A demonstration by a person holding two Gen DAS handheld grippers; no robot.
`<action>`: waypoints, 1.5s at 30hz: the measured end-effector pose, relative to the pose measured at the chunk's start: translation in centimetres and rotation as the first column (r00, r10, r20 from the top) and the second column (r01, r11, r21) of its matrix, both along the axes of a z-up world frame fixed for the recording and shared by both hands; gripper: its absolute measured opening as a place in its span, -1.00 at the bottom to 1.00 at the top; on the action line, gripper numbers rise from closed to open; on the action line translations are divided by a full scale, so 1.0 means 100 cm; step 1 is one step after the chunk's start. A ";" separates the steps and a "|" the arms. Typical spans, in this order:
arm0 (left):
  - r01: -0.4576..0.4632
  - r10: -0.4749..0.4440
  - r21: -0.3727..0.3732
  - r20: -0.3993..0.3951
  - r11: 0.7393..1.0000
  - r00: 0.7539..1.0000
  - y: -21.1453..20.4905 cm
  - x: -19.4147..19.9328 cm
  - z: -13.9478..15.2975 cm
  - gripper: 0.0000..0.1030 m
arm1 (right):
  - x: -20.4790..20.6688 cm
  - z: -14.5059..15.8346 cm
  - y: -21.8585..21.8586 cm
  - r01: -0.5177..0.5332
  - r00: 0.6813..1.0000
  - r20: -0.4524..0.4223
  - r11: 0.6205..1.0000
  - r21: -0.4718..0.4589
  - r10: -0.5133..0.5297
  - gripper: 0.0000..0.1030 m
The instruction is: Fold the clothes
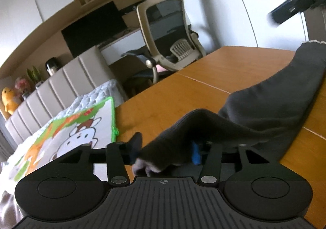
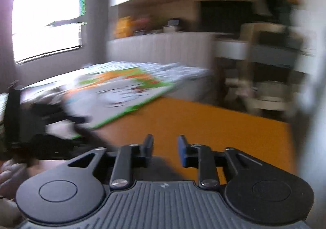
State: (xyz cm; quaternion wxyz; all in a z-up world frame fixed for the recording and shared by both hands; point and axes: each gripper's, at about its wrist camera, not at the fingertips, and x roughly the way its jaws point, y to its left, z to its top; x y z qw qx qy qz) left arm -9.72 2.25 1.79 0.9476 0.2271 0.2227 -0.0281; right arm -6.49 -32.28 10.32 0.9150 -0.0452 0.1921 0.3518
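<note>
Dark garment [image 1: 264, 106] hides the left tool's [image 1: 165, 149] grip.

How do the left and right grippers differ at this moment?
The left gripper has the dark grey garment draped between its open fingers; the right gripper is open with nothing between its fingers. The left view is sharp; the right view is motion-blurred. Both are over the wooden table.

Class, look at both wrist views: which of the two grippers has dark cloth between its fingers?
The left gripper: the dark grey garment drapes from the wooden table across its fingers. The right gripper has only a bare gap between its fingers.
</note>
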 end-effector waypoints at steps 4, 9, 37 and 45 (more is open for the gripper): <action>-0.014 0.013 -0.049 -0.016 0.999 1.000 0.008 -0.005 0.001 -0.17 | -0.009 -0.012 -0.069 0.200 0.977 -0.081 0.980 -0.003 -0.199 -0.04; -0.018 0.017 -0.063 -0.015 0.998 1.000 0.007 -0.003 0.004 -0.17 | -0.006 -0.051 -0.106 0.290 0.927 -0.241 0.957 -0.020 -0.286 -0.04; -0.214 0.052 -0.496 -0.319 0.842 0.946 0.044 0.055 0.008 0.95 | 0.069 -0.052 -0.031 0.024 0.966 -0.256 0.999 -0.047 -0.035 0.96; -0.226 0.080 -0.441 -0.324 0.869 0.943 0.035 0.061 -0.016 0.96 | 0.072 -0.085 0.003 0.012 0.954 -0.294 0.989 -0.145 -0.055 1.00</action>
